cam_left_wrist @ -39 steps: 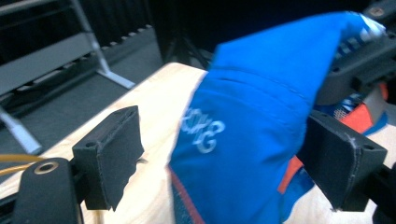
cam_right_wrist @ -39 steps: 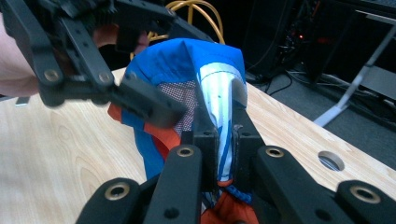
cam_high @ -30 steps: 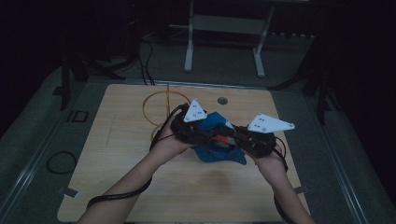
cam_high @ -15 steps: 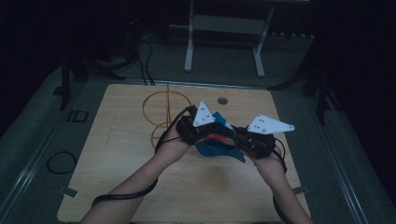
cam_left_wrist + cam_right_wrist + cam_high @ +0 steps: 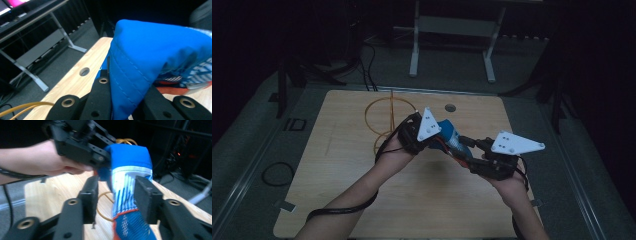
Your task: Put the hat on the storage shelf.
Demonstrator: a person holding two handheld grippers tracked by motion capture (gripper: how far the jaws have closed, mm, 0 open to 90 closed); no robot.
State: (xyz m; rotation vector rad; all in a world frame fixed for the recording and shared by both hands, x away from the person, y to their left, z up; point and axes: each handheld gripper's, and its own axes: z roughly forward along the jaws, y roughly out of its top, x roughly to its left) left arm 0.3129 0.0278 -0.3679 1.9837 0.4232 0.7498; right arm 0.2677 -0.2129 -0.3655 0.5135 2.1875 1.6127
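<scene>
Blue sock (image 5: 127, 170) hangs pinched in my left gripper (image 5: 424, 137), so my right gripper (image 5: 116, 192), jaws just opening, straddles it for regripping.

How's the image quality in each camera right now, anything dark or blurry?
High view: dim and murky, room nearly black, wooden table lit faintly. Left gripper view: bright, the blue cloth sharp up close. Right gripper view: soft motion blur on the person's hand and the jaws.

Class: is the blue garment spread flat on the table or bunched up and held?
Bunched and held: the left gripper clamps the blue garment above the table.
</scene>
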